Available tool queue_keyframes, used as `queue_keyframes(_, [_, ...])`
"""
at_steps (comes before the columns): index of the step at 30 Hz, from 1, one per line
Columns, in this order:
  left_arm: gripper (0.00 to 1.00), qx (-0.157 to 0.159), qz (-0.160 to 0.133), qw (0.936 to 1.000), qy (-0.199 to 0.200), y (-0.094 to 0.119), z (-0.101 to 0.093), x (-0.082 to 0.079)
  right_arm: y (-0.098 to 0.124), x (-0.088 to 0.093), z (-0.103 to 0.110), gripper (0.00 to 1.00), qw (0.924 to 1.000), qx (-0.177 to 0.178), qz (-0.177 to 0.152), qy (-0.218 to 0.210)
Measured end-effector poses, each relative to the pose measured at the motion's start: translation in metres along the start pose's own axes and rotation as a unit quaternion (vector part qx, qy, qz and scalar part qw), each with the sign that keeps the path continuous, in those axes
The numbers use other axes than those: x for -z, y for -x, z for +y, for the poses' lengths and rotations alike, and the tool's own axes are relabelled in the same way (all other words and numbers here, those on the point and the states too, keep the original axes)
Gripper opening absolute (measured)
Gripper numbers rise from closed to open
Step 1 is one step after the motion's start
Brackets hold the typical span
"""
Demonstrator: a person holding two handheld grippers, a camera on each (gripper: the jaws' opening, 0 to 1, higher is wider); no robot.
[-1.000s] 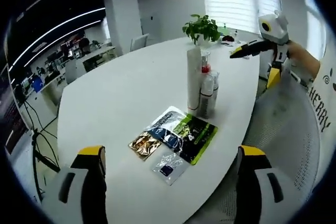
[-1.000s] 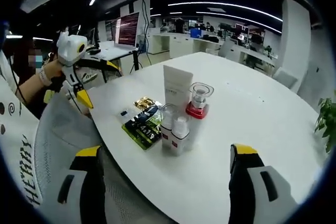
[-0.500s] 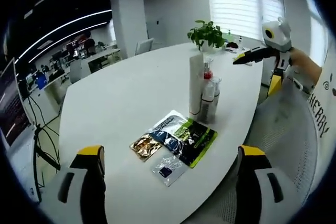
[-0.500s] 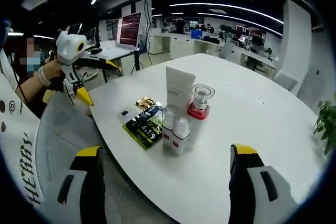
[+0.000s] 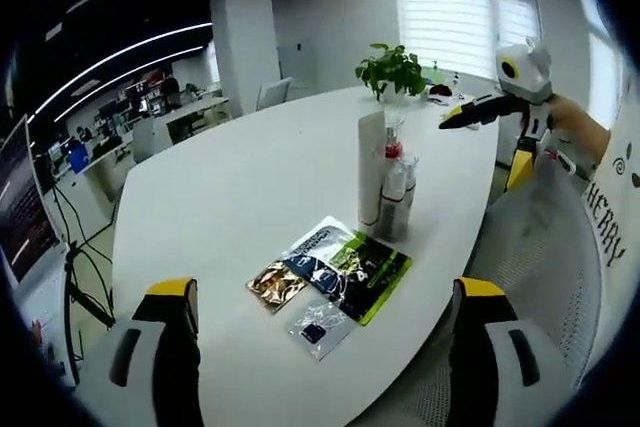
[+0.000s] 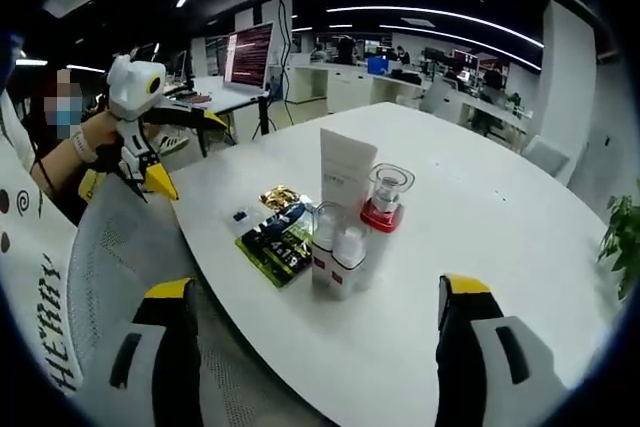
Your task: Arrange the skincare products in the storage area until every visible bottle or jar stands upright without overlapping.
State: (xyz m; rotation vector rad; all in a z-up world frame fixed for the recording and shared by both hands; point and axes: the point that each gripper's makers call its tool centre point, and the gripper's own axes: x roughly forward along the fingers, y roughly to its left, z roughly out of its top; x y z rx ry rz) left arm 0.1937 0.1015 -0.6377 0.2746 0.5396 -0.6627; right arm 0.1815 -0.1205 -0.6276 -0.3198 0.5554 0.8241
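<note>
A big white counter is holding everything. Some bottles are standing together near one edge — a tall white tube, a bottle with a red collar and two small clear-capped bottles, all upright and close beside each other. Flat packets are lying just beside them: a green and black one, a gold one and a clear one. A potted green plant is sitting at the far end.

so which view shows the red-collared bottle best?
The right gripper view: the red-collared bottle stands near centre, clear cap and red collar unobstructed. In the left gripper view the red-collared bottle is smaller and mostly hidden behind the tall white tube.
</note>
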Motion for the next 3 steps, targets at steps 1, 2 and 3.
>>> queue_keyframes(1, [0.99,0.001,0.002,1.0000,-0.001,-0.0003,-0.0009,0.0011,-0.0001,0.0003,0.0000,1.00,1.0000,0.000,0.000,0.000])
queue_keyframes(2, [0.99,0.002,0.003,1.0000,-0.001,-0.0004,-0.0015,0.0018,-0.0002,0.0006,-0.0001,1.00,1.0000,0.000,0.001,-0.001])
queue_keyframes(3, [0.99,0.003,0.003,1.0000,-0.001,-0.0005,-0.0022,0.0023,-0.0001,0.0006,0.0002,1.00,1.0000,0.000,0.000,-0.002])
